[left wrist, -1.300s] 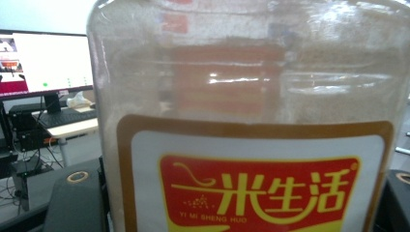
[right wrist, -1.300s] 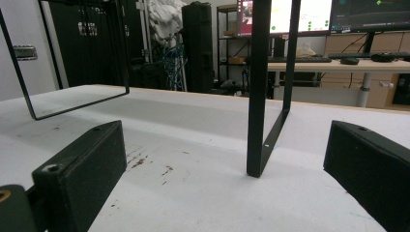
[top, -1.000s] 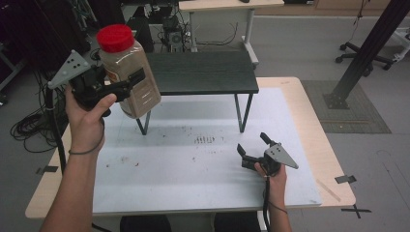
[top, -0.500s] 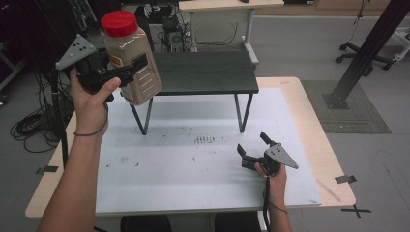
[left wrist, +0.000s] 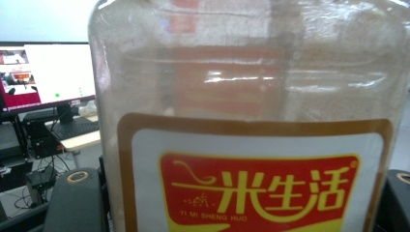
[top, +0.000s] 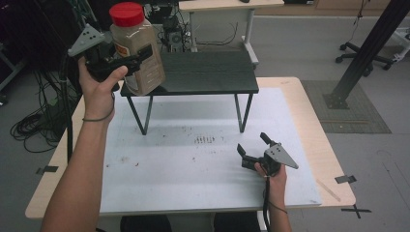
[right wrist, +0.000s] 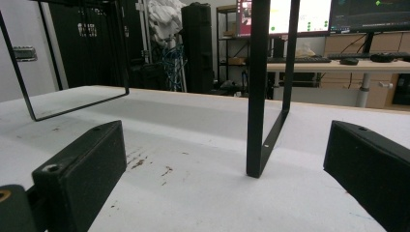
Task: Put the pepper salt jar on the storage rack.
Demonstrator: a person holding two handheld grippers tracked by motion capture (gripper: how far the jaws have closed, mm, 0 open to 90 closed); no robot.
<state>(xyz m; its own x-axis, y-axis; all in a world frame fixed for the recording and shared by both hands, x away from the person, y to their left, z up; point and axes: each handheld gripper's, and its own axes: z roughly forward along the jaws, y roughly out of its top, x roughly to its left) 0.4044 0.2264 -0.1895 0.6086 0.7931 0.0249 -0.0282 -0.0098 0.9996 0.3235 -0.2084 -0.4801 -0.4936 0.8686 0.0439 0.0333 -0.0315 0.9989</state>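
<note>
A large clear jar (top: 150,72) with a red lid (top: 126,13) and a brown, red and yellow label hangs tilted in the air over the left end of the black low shelf (top: 208,72). My left gripper (top: 135,55) is shut on its body from the side. In the left gripper view the jar (left wrist: 251,145) fills the frame between the two jaws. My right gripper (top: 252,143) rests on the white mat at the front right, open with nothing between its fingers. In the right gripper view one black shelf leg (right wrist: 258,96) stands just ahead of the right gripper (right wrist: 222,159).
The white mat (top: 193,159) covers a wooden table and has small dark specks (top: 204,139) near its middle. The shelf stands on thin black legs at the far side. Cables and dark equipment lie beyond the table's left edge; a black post base (top: 338,99) stands on the right.
My left hand has carried the jar to the right and farther away, from beside the shelf's left end to over it. The right gripper has stayed in place.
</note>
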